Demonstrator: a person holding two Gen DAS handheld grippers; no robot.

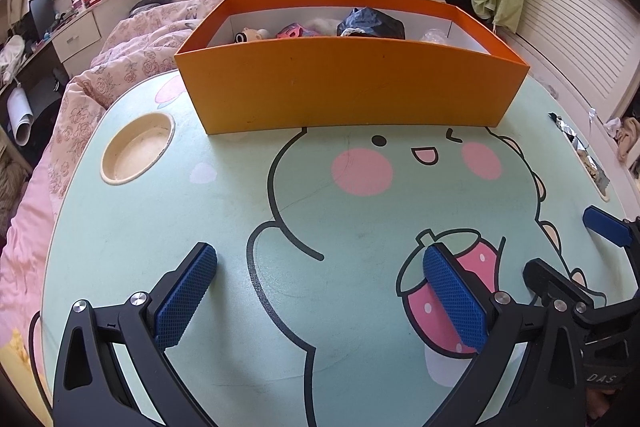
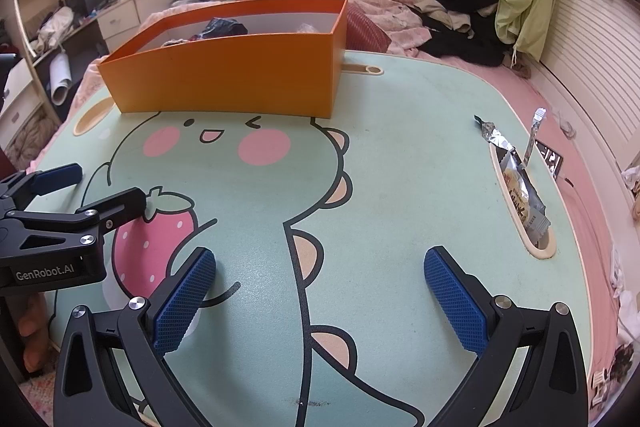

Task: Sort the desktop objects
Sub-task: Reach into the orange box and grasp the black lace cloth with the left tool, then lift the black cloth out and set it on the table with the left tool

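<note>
Both grippers, left and right, jaws wide and empty above the table; orange box beyond.

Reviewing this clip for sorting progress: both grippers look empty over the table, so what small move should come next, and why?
Probably swing the right gripper toward the snack packet in the table's side slot. Both grippers are open and hold nothing, the orange box already has items inside, and that packet and the foil wrapper look like the only loose things left.
</note>
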